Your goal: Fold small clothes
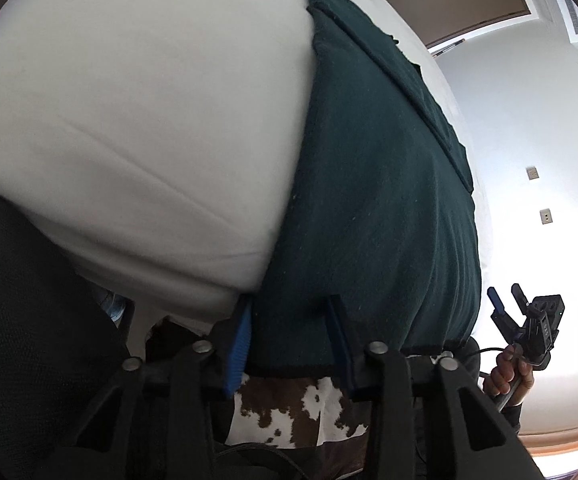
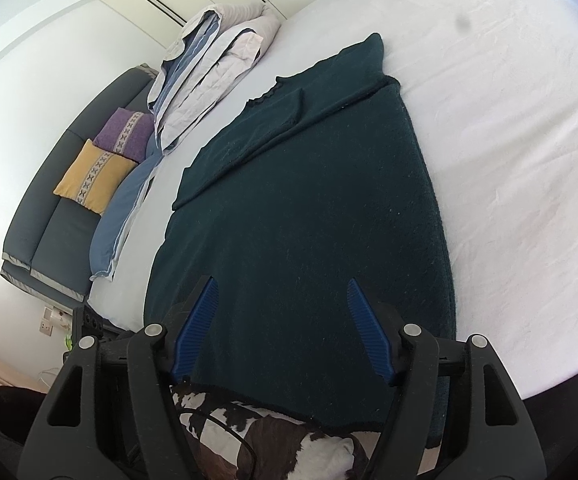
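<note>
The dark green knitted garment [image 2: 309, 200] lay flat on the white bed [image 2: 509, 120], long axis running away from both tools. The left tool [image 1: 289, 328] straddled the near hem, jaws partly closed, grip uncertain; the right tool [image 2: 281, 312] stood apart over that hem

White-sheeted bed [image 2: 509, 128] carries a dark green knitted garment [image 2: 309, 208] spread flat, its bottom hem hanging over the near edge, with a folded pale grey and blue duvet [image 2: 209, 76] lying near the far end, apart from the garment.
</note>
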The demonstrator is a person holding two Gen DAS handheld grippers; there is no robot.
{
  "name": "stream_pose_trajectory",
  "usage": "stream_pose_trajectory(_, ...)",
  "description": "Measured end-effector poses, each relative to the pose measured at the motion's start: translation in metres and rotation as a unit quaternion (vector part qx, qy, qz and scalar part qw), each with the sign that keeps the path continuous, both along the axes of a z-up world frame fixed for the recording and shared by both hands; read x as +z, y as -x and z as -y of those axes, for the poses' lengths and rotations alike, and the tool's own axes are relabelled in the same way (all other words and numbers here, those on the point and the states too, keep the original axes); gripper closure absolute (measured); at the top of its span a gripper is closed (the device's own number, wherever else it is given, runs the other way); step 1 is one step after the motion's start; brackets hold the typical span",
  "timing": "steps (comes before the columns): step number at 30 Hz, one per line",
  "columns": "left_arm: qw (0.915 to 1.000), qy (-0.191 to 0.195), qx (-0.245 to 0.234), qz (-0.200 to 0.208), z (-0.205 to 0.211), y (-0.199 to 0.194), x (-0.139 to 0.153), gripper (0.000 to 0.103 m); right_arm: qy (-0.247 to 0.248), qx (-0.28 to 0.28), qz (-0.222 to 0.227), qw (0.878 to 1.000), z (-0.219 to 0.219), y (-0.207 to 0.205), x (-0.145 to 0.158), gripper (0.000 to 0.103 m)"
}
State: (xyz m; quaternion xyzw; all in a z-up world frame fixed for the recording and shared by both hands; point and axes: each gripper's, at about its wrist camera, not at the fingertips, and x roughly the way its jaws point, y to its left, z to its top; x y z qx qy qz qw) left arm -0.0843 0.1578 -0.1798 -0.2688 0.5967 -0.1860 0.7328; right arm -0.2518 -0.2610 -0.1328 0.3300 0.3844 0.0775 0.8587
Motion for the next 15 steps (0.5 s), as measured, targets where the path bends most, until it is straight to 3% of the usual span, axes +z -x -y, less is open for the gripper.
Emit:
stream_pose_trajectory(5, 0.9995, -0.021, -0.018, -0.015, 0.009, 0.005, -0.004, 0.068, 0.001, 0.001, -0.002, 1.0, 0.002, 0.0, 0.0, 0.037)
stream_pose_trajectory(9, 0.9999, -0.005, -0.003, -0.013, -0.002, 0.008, -0.004, 0.07, 0.0, 0.001, -0.005, 1.0, 0.005, -0.002, 0.0, 0.037)
stream_pose_trajectory(13, 0.9999, 0.004, 0.011, -0.006, -0.007, 0.013, 0.001, 0.095, 0.006, -0.001, -0.008, 1.0, 0.006, 0.001, 0.002, 0.037)
stream_pose_trajectory(15, 0.9999, 0.003, 0.017, 0.0, -0.007, 0.015, 0.006, 0.095, 0.011, -0.007, -0.011, 1.0, 0.011, 0.006, 0.004, 0.037)
